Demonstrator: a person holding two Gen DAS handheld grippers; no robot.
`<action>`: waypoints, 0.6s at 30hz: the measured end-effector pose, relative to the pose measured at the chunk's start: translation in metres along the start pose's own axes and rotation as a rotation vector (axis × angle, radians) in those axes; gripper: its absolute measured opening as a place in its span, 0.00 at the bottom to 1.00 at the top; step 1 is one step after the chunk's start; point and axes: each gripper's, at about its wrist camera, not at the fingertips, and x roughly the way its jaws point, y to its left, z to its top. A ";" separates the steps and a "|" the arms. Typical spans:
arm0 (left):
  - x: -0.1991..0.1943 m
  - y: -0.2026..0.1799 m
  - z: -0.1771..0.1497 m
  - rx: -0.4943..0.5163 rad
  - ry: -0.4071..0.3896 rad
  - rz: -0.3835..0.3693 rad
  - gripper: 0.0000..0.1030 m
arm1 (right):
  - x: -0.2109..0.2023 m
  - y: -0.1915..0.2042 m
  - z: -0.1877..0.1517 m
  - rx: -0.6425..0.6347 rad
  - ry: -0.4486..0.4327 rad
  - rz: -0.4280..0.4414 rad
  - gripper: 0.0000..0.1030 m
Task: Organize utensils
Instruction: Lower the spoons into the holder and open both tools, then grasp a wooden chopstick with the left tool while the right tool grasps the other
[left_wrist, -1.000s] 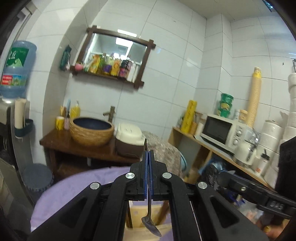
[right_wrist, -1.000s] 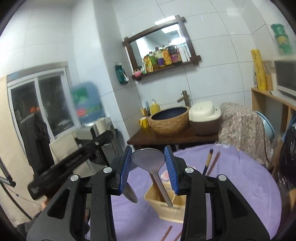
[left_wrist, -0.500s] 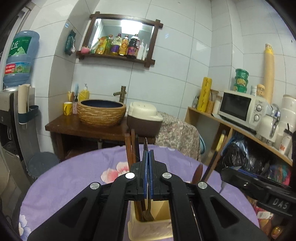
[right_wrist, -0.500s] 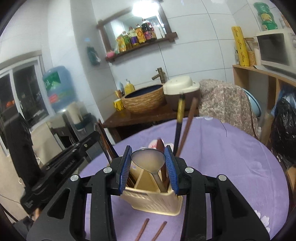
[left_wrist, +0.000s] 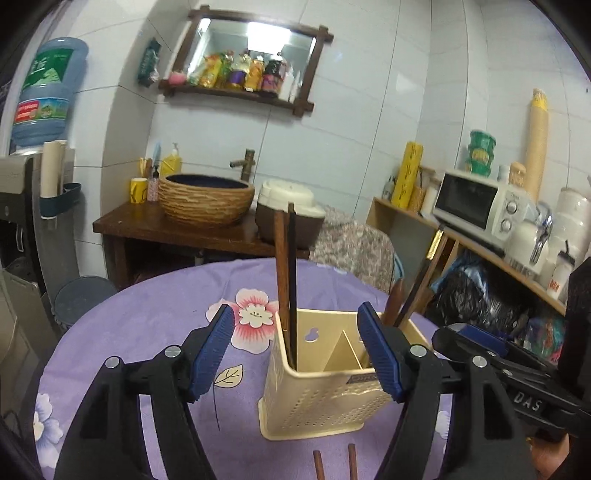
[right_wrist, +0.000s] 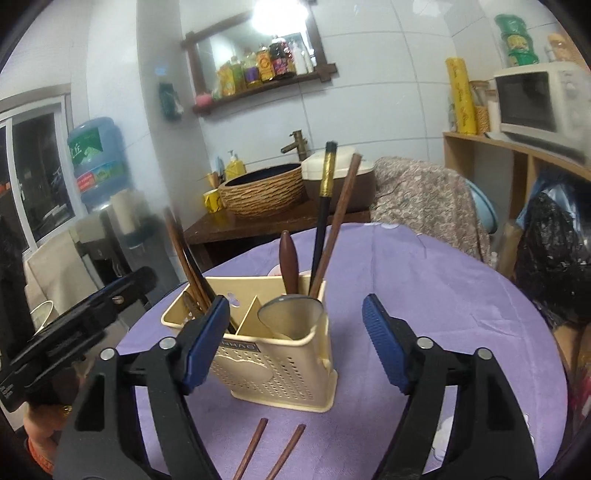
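Utensils stand in one cream, perforated holder on the purple flowered worktop, its inside split into compartments by a divider. In the right wrist view the right-hand compartment holds one metal spoon, bowl upward and leaning against the near wall, one dark brown rounded handle, one black chopstick with a gold band and one brown chopstick; both chopsticks stand nearly upright, tilting a little to the right at the top. The left-hand compartment holds two brown chopsticks that lean left and toward the camera. How many more pieces sit low in that compartment cannot be told. Two more brown chopsticks lie flat on the worktop just in front of the holder, side by side, long axes running toward it.

Left gripper has its blue-padded fingers spread wide, having just been opening; the holder's near corner shows between them, but the pads press on nothing. Right gripper likewise has its fingers spread wide after just opening, with the holder and spoon framed between them and neither pad touching either. Each gripper points slightly downward at the holder from its own side.
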 end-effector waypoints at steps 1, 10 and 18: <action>-0.008 0.000 -0.003 0.012 0.003 0.007 0.67 | -0.006 0.001 -0.003 -0.003 0.005 -0.024 0.73; -0.055 0.016 -0.060 0.094 0.151 0.149 0.87 | -0.024 0.015 -0.075 -0.071 0.263 -0.198 0.89; -0.072 0.036 -0.113 0.103 0.263 0.233 0.88 | -0.004 0.038 -0.159 -0.165 0.519 -0.278 0.89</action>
